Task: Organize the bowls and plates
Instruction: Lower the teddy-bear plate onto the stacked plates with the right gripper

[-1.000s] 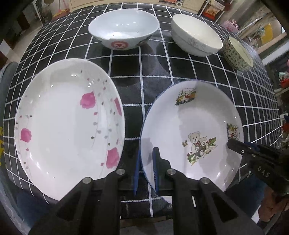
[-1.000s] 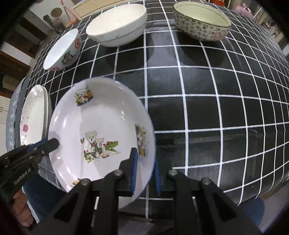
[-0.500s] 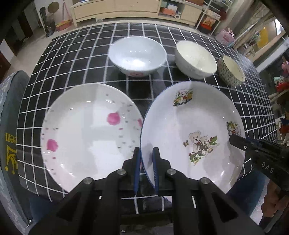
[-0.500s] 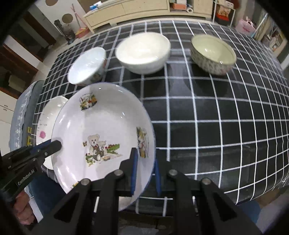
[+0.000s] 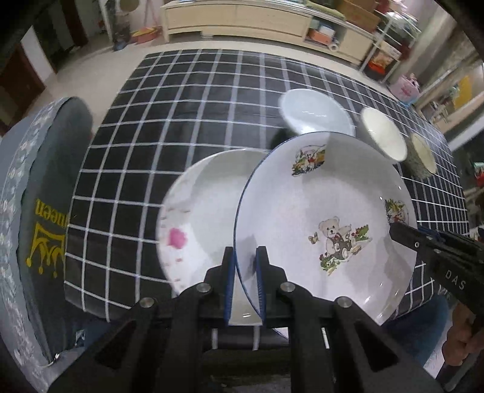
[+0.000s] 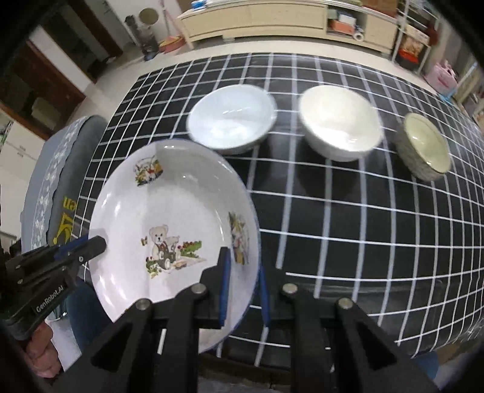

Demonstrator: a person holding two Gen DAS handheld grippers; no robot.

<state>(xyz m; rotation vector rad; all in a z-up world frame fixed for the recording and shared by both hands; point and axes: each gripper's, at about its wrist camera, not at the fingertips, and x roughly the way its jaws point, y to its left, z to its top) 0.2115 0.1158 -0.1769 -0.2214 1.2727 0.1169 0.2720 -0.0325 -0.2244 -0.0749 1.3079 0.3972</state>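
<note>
Both grippers hold the white teddy-bear plate (image 5: 326, 217) in the air above the table. My left gripper (image 5: 244, 266) is shut on its left rim. My right gripper (image 6: 243, 275) is shut on its right rim; the plate (image 6: 172, 223) tilts slightly. The right gripper also shows at the right of the left wrist view (image 5: 435, 251). A white plate with pink flowers (image 5: 199, 211) lies on the table below and left, partly hidden by the held plate. Three bowls stand in a row behind: a pale blue-white bowl (image 6: 231, 119), a cream bowl (image 6: 340, 122) and a patterned bowl (image 6: 423, 146).
The table has a black cloth with a white grid (image 6: 363, 211). A grey chair back with a yellow crown print (image 5: 42, 217) stands at the table's left edge. Low cabinets and shelves (image 6: 272, 18) stand across the floor behind.
Both grippers have lifted the teddy-bear plate higher and pulled back from the table. The plate now overlaps the pink-flower plate in view. The bowls look smaller and farther.
</note>
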